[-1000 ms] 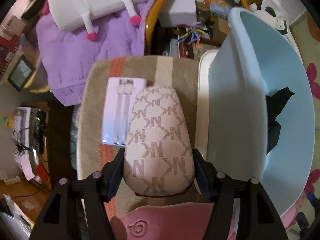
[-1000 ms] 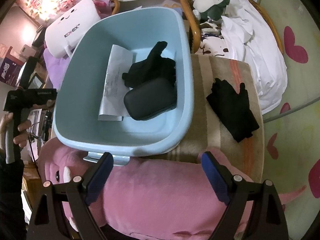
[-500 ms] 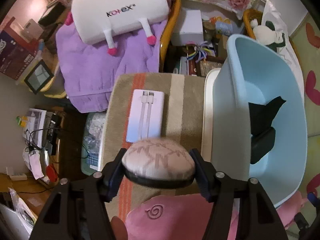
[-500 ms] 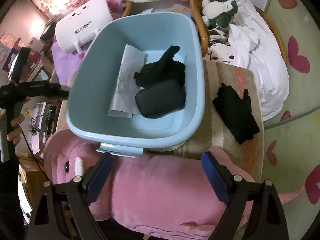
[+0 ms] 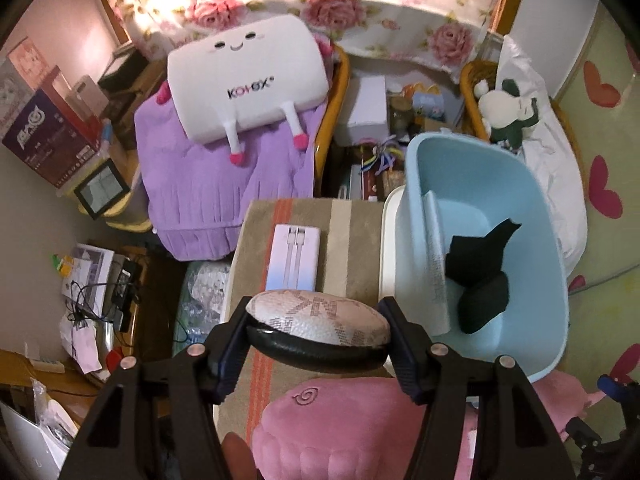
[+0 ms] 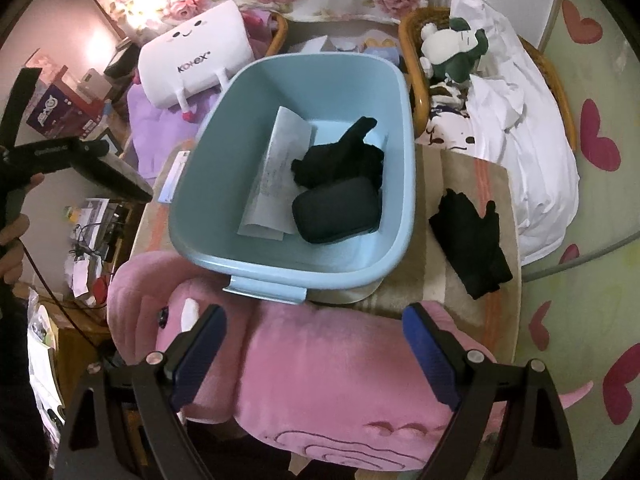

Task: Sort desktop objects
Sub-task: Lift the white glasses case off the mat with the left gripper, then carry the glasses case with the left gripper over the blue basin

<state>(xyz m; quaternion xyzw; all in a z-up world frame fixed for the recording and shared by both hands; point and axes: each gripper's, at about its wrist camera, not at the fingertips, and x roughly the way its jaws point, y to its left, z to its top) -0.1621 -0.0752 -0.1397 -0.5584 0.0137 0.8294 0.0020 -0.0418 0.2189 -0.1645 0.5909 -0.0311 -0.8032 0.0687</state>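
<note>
the left gripper [image 5: 318, 334], clamped on the patterned case [image 5: 316, 316], has lifted it off the striped mat [image 5: 340, 240], likely toward the blue basin [image 5: 548, 264], while the right gripper [image 6: 314, 354] hangs with its jaws apart and empty.

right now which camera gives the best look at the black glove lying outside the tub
The right wrist view: the black glove lies flat and unblocked on the striped cloth, beside the blue tub. The left wrist view misses it, hidden beyond the tub.

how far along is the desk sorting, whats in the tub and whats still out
Done: the light blue tub already holds a paper slip, a black glove and a black case. In hand: the left gripper grips a monogram-patterned pouch. Left: the white power bank and another black glove lie on the striped mat; the right gripper is open.
</note>
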